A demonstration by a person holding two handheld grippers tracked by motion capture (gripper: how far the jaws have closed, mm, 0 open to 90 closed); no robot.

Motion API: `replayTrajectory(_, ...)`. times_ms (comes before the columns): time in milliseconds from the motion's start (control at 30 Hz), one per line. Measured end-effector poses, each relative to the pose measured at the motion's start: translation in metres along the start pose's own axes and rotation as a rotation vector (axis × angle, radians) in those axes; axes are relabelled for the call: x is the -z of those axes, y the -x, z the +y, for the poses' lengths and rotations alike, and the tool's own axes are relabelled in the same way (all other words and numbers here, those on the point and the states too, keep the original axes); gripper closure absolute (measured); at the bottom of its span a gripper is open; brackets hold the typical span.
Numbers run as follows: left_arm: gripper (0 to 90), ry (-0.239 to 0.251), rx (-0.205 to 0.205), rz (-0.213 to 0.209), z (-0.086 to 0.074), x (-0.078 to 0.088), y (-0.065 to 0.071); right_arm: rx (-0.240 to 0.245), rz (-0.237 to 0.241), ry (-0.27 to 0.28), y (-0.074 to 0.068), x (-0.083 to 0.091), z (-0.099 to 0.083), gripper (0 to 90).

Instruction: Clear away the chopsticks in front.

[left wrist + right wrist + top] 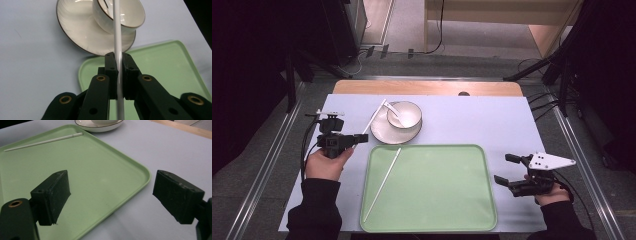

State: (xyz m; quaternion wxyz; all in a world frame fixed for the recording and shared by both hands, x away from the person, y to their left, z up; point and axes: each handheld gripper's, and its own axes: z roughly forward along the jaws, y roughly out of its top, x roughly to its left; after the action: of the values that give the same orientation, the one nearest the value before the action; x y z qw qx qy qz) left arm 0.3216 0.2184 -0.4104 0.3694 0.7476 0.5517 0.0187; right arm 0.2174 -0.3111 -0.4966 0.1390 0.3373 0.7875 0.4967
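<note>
Left gripper (pixel 119 72): jaws clamped on a white chopstick (pixel 117 37), held above the worktop (pixel 472 117), pointing toward the bowl (pixel 405 114) on its saucer (pixel 384 134). Second chopstick (pixel 382 185) lying inside the green tray (pixel 437 220). Right gripper (pixel 112 197): jaws wide, nothing between, beside the tray's right edge.

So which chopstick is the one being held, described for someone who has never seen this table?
Start at the green tray and look past its far-left corner. There the left gripper clamps a white chopstick that slants up over the saucer. Its twin, the second chopstick, lies flat and loose inside the tray.
</note>
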Motion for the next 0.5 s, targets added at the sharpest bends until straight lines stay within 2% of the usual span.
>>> replayTrajectory(100, 85.6, -0.030, -0.014, 0.005, -0.012, -0.003, 0.009, 0.001, 0.000, -0.001, 0.000, 0.000, 0.000, 14.4)
replayTrajectory(167, 85.6, -0.038, -0.022, -0.006, -0.020, -0.005, 0.015, -0.001, 0.001, -0.002, 0.000, 0.000, 0.000, 14.4)
replayTrajectory(500, 85.6, -0.056, -0.043, -0.045, -0.051, -0.009, 0.039, 0.001, 0.001, 0.000, 0.000, 0.000, 0.000, 14.4)
